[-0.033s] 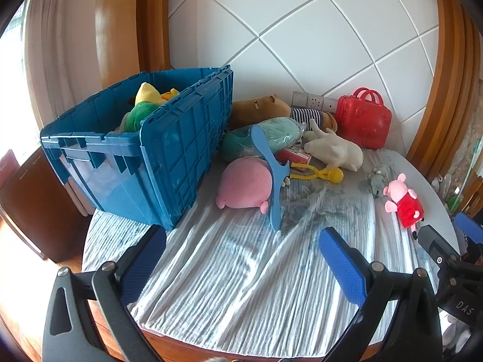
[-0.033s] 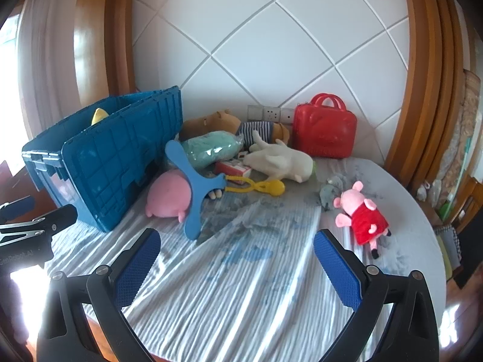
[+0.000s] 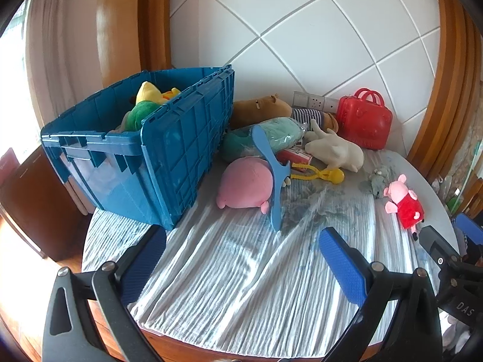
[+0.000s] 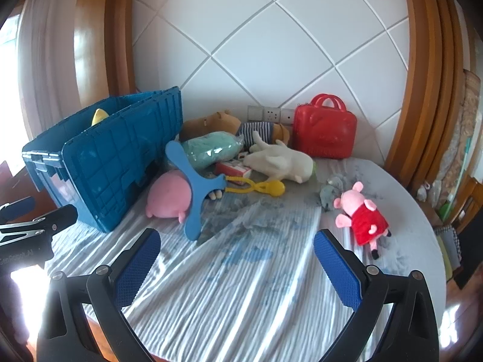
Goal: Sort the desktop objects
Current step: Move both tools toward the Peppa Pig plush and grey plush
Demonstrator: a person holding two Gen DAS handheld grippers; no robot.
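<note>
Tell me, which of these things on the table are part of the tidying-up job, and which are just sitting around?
Part of the job:
blue crate
pink plush
blue paddle
yellow tongs toy
white plush
pig doll in red dress
teal bagged plush
red toy case, possibly

Just there:
striped tablecloth
wall sockets
curtain

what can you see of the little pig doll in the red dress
The pig doll is a small plush toy with a pink head, snout, ears and arms, a red dress and thin dark-tipped legs. It lies flat on the striped cloth at the table's right side, head toward the grey plush just beside it. Nothing grips it.
</note>
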